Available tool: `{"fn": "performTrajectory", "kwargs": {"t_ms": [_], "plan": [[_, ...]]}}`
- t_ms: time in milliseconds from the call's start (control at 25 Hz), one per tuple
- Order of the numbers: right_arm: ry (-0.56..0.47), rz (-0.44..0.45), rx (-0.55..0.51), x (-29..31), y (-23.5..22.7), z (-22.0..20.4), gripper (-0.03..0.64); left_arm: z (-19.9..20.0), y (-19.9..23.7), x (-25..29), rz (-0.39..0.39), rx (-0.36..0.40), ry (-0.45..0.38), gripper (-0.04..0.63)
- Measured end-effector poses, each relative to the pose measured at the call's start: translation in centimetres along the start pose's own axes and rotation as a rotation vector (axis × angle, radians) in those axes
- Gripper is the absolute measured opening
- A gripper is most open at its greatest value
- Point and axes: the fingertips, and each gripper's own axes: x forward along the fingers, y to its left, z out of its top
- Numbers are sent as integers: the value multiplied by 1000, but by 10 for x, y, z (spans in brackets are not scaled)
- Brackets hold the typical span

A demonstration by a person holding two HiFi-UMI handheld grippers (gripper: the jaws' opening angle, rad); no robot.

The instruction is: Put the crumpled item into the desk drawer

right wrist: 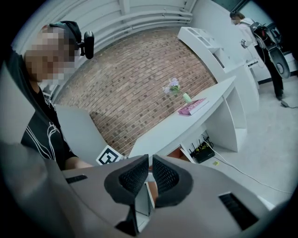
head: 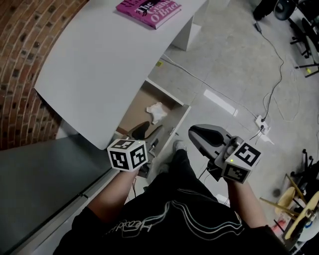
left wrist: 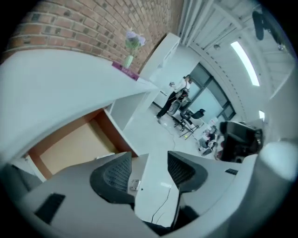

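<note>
The white crumpled item (head: 157, 112) lies inside the open desk drawer (head: 133, 110), near the drawer's front right corner. My left gripper (head: 145, 131) hovers above the drawer's near end, open, with nothing between its fingers. In the left gripper view its jaws (left wrist: 149, 163) stand wide apart over the drawer's brown floor (left wrist: 74, 144). My right gripper (head: 200, 134) hangs to the right of the drawer over the floor, apart from it. Its pads (right wrist: 150, 162) are together and hold nothing.
The curved white desk top (head: 99, 60) overhangs the drawer and carries a pink book (head: 148, 10). A brick wall (head: 25, 60) is at the left. Cables and a power strip (head: 261, 124) lie on the floor at right. A router (right wrist: 202, 151) sits under the desk.
</note>
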Motion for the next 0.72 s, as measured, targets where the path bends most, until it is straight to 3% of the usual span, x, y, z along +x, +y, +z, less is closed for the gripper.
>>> {"fn": "performTrajectory", "kwargs": {"t_ms": [160, 400, 600, 720], "plan": [[-17, 53, -15, -16, 49, 18, 54, 29, -68, -60, -170, 150, -29, 178], [-109, 94, -115, -47, 136, 61, 54, 70, -157, -161, -357, 276, -147, 55], [-177, 135, -185, -78, 216, 81, 54, 81, -225, -247, -459, 367, -265, 29], [-207, 128, -262, -91, 248, 93, 54, 84, -254, -284, -471, 472, -322, 28]]}}
